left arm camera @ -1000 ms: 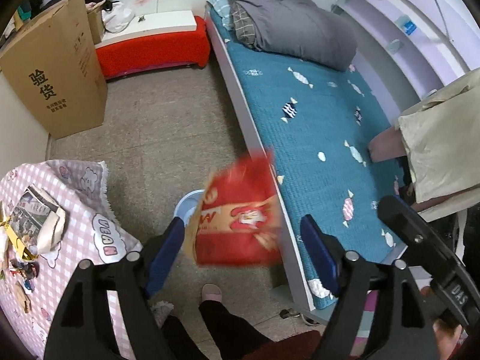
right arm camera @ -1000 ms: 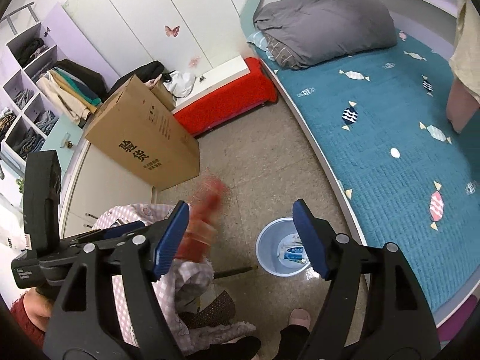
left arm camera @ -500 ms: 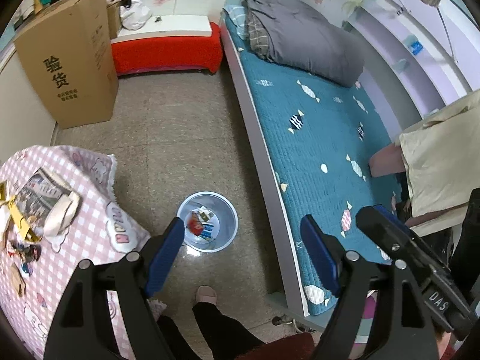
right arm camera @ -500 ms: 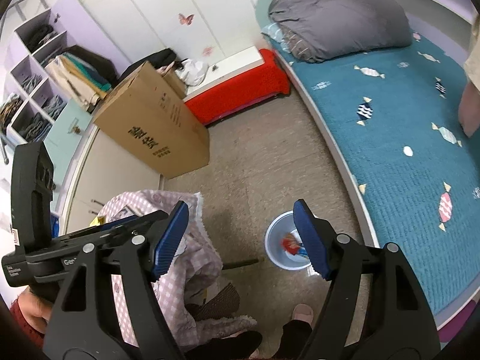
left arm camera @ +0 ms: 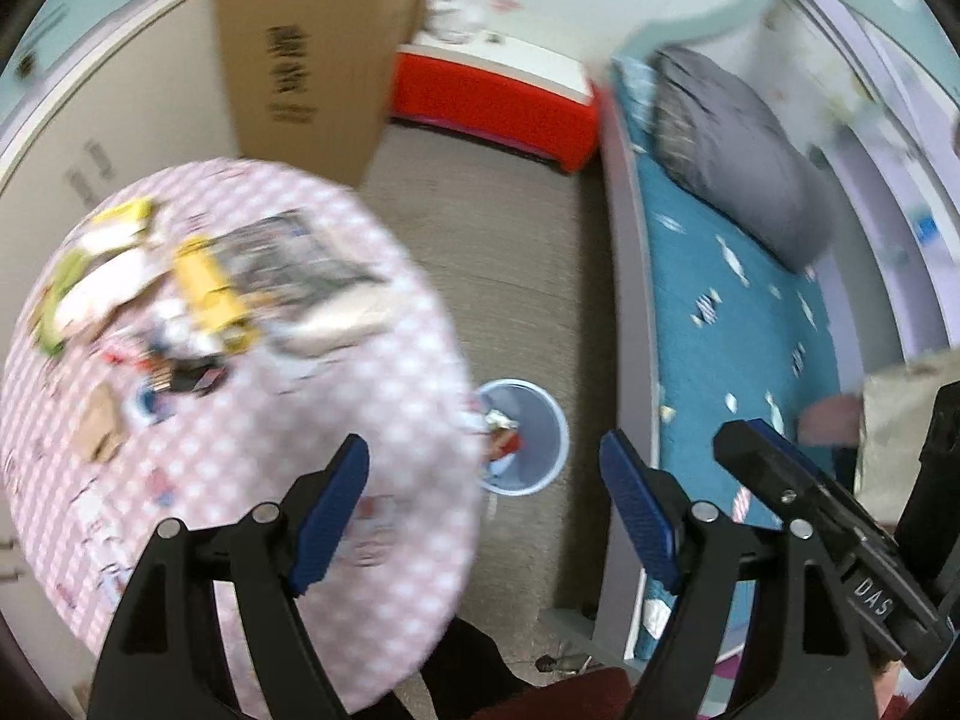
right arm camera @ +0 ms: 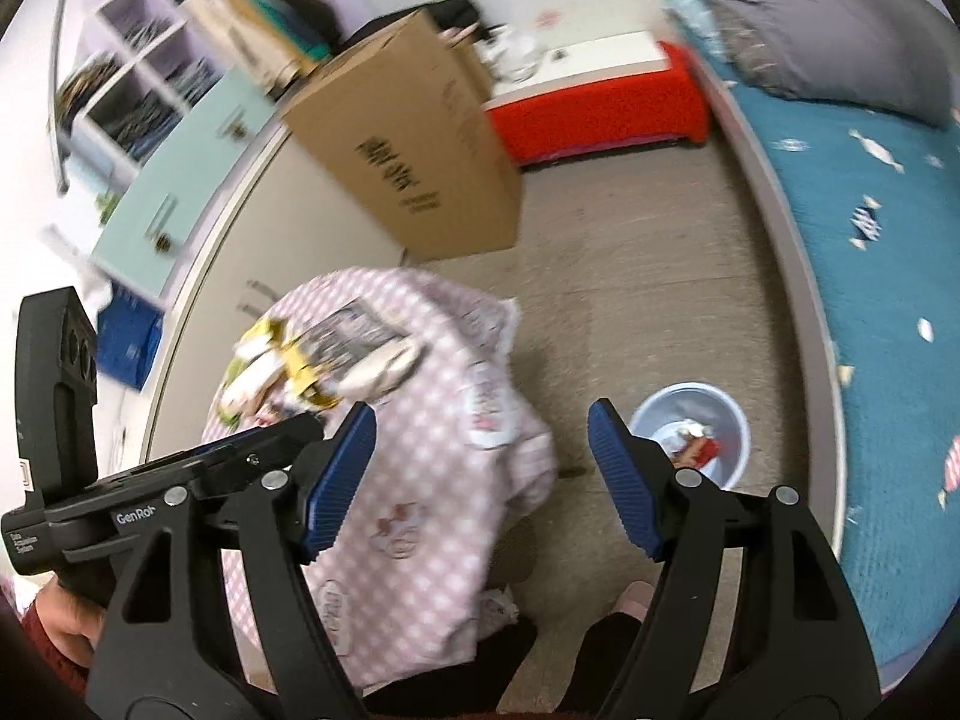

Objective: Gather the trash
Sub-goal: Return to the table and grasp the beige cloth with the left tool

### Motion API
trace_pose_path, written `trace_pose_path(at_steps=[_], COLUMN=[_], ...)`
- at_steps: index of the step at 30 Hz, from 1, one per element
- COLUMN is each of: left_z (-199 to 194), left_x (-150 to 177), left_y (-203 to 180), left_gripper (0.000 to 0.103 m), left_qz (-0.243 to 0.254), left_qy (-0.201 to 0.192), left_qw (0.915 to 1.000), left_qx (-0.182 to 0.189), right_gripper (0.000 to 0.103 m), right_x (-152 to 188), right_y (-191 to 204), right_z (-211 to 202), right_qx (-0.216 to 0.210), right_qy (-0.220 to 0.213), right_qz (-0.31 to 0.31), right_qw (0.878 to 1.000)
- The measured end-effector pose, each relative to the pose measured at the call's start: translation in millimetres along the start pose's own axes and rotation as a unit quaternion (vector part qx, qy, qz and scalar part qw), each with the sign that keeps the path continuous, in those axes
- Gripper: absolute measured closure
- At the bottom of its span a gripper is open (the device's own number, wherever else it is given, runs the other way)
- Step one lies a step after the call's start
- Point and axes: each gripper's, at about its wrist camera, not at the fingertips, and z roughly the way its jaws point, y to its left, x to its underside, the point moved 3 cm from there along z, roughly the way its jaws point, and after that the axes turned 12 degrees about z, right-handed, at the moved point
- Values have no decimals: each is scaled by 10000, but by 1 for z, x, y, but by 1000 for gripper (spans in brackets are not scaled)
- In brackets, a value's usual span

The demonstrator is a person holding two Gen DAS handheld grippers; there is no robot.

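Pink-checked tabletop (left arm camera: 240,528) litter (left arm camera: 180,294) blurs at left; the bin (left arm camera: 555,420) is half hidden; both tools, left (left arm camera: 483,510) and right (right arm camera: 480,474), gape empty.

The bin (left arm camera: 523,437) stands on the floor between the table (left arm camera: 252,480) and the bed (left arm camera: 738,324), trash inside. Wrappers (left arm camera: 198,288) litter the tabletop. A cardboard box (left arm camera: 306,48) stands behind the table.

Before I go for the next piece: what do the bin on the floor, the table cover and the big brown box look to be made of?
Bin: likely plastic, pale blue, smooth thin wall with a slight sheen.
Table cover: looks like soft cloth, pink and white check, draping in folds over the edge in the right wrist view.
Brown box: corrugated cardboard by its look, matte tan with printed black characters and open flaps.
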Motion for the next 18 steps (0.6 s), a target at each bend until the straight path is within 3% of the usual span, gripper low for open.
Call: trace_pose_path(at_steps=[11,15,18], left_z=[-18,-7,6], left_x=[54,72,78], left_y=[201,259,284], left_gripper=[25,25,25], left_qz=[-1133,-1171,-1101], left_qy=[240,499,693], left_qw=[9910,9884,9886], left_qx=[-677,-834,-755], right_gripper=[31,31,31], right_x=[58,79,93], right_y=[113,140,160], right_z=[92,125,149], right_qx=[127,238,274], right_qy=[691,875,1012], right_qz=[-527,-564,-541], right_qw=[9961,9943,9930])
